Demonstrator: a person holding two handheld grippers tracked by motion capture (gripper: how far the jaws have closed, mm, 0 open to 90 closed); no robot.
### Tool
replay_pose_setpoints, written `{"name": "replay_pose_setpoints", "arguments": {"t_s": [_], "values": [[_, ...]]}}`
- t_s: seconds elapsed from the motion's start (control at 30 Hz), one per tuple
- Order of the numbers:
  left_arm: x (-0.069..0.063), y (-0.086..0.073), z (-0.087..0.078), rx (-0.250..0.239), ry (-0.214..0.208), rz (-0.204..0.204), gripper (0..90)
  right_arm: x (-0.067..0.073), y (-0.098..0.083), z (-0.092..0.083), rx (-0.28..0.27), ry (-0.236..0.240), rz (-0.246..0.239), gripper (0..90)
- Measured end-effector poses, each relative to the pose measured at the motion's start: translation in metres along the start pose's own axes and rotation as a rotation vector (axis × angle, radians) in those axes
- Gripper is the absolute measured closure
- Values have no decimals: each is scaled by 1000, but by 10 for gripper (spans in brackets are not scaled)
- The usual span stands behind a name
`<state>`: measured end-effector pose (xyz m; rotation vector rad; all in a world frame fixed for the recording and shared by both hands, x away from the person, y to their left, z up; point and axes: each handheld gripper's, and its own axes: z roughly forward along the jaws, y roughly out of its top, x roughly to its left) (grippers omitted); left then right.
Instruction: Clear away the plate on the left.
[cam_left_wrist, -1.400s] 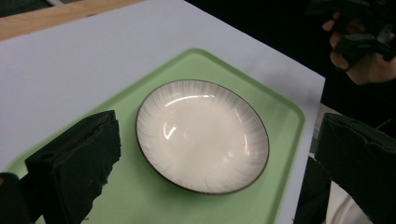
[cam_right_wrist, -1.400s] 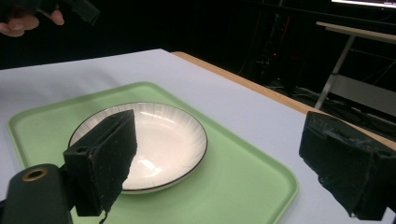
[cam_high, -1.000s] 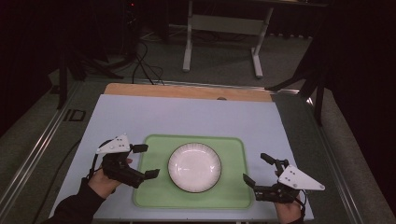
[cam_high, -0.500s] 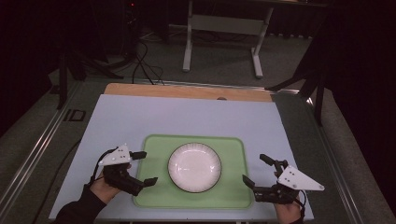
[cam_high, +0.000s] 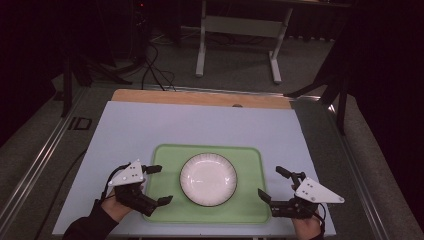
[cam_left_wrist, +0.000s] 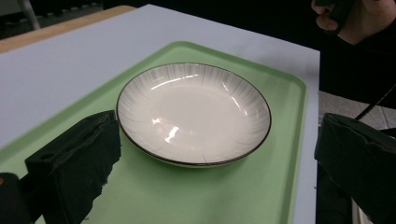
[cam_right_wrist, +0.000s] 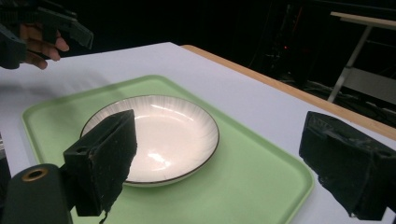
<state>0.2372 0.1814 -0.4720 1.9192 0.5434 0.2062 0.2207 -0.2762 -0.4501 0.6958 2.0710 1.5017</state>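
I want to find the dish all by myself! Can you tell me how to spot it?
Look at the pale table top and find the green tray near the person's edge. The white plate sits in the middle of that tray, between the two open grippers. It is the round, shiny thing there, with fine ribbed lines and a thin dark rim.

The high view looks down from above; both gripper views face the plate (cam_high: 208, 179) closely from opposite sides
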Motion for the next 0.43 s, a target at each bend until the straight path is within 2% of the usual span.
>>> {"name": "replay_pose_setpoints", "arguments": {"t_s": [0.07, 0.17, 0.43], "values": [[0, 0, 1, -1, 0, 3, 8, 0, 0, 0, 7, -5, -2, 110], [1, -1, 2, -3, -14, -15, 8, 0, -1, 0, 11, -7, -1, 110], [2, -1, 2, -9, -14, -24, 8, -1, -2, 2, 20, -2, 5, 111]]}}
